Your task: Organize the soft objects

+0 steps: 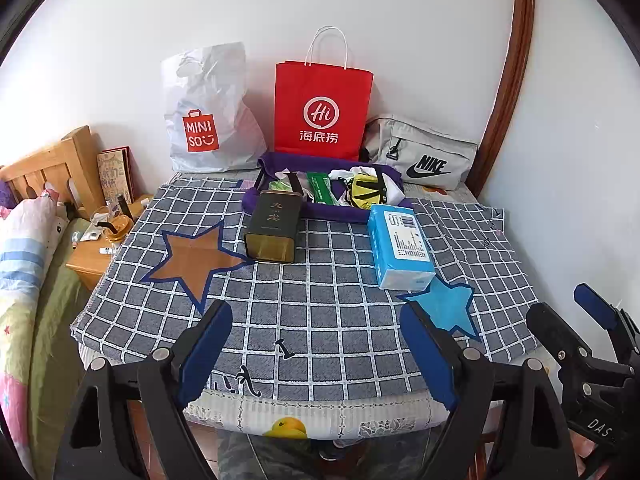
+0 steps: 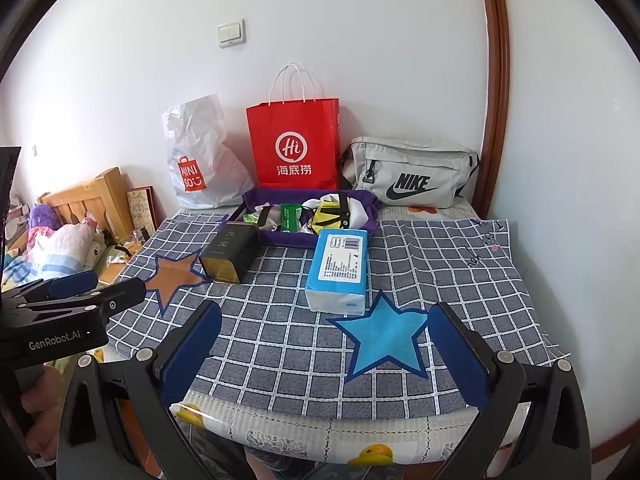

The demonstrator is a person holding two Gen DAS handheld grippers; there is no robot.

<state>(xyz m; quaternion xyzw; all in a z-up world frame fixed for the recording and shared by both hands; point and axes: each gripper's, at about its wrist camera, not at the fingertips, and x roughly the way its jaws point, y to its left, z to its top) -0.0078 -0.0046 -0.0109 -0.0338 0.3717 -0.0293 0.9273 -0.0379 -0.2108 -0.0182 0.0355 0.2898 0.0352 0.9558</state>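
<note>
A purple fabric basket (image 1: 336, 213) (image 2: 288, 239) at the back of the checked cloth holds soft items: white cloth, a green packet, and a yellow and black piece. In front of it lie a blue tissue pack (image 1: 400, 246) (image 2: 340, 268) and a dark tea tin (image 1: 272, 228) (image 2: 230, 254) on its side. My left gripper (image 1: 316, 340) hovers open over the near edge with nothing between its fingers. My right gripper (image 2: 324, 344) stands open beside it, empty, near the blue star patch (image 2: 384, 336).
A white Miniso bag (image 1: 204, 120), a red paper bag (image 1: 320, 112) and a grey Nike pouch (image 1: 424, 156) lean on the back wall. A brown star patch (image 1: 192, 256) marks the cloth's left side. A bed and a wooden nightstand (image 1: 92, 256) are at the left.
</note>
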